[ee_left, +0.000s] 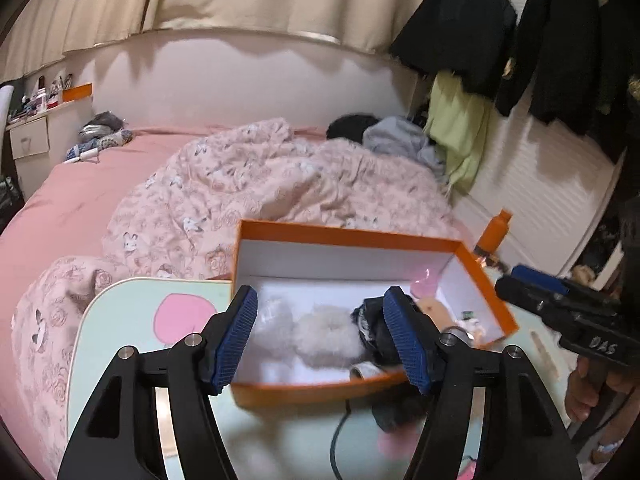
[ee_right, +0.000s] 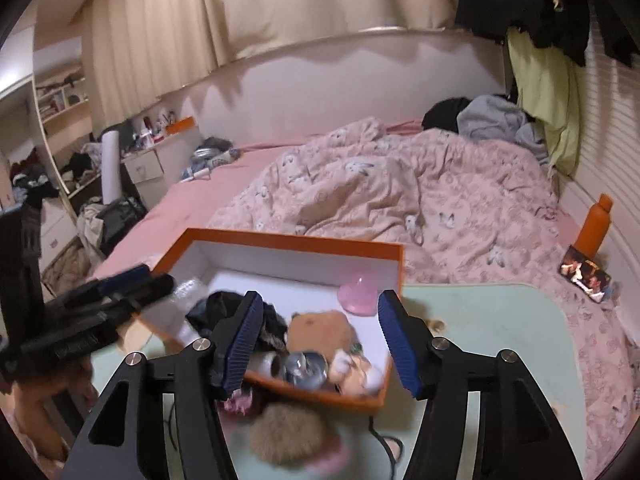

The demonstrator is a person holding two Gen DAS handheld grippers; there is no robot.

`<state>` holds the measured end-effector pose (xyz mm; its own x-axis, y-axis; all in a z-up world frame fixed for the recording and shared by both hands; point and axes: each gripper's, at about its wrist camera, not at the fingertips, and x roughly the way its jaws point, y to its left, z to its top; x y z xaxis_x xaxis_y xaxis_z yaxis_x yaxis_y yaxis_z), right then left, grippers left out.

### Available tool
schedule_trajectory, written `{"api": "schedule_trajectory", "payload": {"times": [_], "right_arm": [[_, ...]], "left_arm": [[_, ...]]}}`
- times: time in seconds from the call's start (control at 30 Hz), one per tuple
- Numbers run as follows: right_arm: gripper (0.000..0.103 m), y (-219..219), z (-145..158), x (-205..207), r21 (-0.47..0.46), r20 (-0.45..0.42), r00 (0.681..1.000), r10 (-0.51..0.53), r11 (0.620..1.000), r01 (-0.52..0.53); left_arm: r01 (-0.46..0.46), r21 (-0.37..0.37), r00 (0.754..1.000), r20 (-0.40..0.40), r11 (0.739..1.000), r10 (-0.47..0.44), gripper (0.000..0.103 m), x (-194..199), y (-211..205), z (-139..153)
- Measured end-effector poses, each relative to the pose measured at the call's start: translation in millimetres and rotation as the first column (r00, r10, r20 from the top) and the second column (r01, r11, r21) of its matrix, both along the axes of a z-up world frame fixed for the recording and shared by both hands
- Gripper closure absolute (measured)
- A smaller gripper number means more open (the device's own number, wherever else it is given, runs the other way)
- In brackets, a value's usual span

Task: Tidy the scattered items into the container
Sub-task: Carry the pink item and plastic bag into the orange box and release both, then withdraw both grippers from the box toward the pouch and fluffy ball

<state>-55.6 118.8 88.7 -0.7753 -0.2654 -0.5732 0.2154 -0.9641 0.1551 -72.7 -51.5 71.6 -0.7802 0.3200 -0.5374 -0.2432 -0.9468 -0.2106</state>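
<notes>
The orange box [ee_left: 352, 236] sits on the pale green desk [ee_left: 120, 312] by the bed, already holding a white fluffy scrunchie [ee_left: 328, 332], dark cloth [ee_left: 372, 320], a brown plush toy [ee_right: 320, 328] and a pink piece [ee_right: 358, 290]. Both the left tongs [ee_left: 326, 340] and the right tongs [ee_right: 320, 344] hover spread above the box's near edge, pinching nothing, with its contents showing between their blue pads. A brown furry item [ee_right: 288, 432] lies on the desk just outside the box, below the right tongs.
</notes>
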Motion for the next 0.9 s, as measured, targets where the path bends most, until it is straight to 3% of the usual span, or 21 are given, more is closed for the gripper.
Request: {"api": "schedule_trajectory", "payload": {"times": [0.13,0.23,0.37,0.47,0.57,0.6,0.7,0.9], "right_arm": [[0.043,-3,-18,24,0.037,0.047,0.999,0.027,0.999,-0.029],[0.039,-13,-32,39,0.102,0.04,0.999,0.014,0.995,-0.018],[0.039,-23,-49,45,0.099,0.068,0.997,0.032,0.994,-0.039],[0.039,-31,-66,47,0.161,0.089,0.996,0.029,0.986,-0.043],[0.039,-32,-77,44,0.161,0.118,0.993,0.032,0.986,-0.05],[0.039,-32,-78,42,0.162,0.124,0.992,0.03,0.986,-0.05],[0.039,-32,-81,34,0.167,0.136,0.99,0.021,0.985,-0.044],[0.036,-36,-90,23,0.188,0.192,0.981,0.018,0.981,-0.055]], "left_arm": [[0.073,0.022,0.997,0.02,0.997,-0.073,0.037,28,1,-3],[0.119,-0.016,0.992,0.049,0.993,-0.118,0.037,46,17,-14],[0.107,-0.103,0.991,0.096,0.989,-0.097,0.037,60,30,-33],[0.077,-0.14,0.988,0.147,0.987,-0.056,0.037,61,31,-49],[0.08,-0.078,0.97,0.237,0.994,-0.06,0.034,58,23,-61],[0.094,-0.052,0.968,0.239,0.994,-0.079,0.024,58,21,-63],[0.08,0.032,0.968,0.235,0.996,-0.085,0.015,61,15,-66],[0.078,0.008,0.97,0.231,0.997,-0.078,0.011,66,22,-68]]}}
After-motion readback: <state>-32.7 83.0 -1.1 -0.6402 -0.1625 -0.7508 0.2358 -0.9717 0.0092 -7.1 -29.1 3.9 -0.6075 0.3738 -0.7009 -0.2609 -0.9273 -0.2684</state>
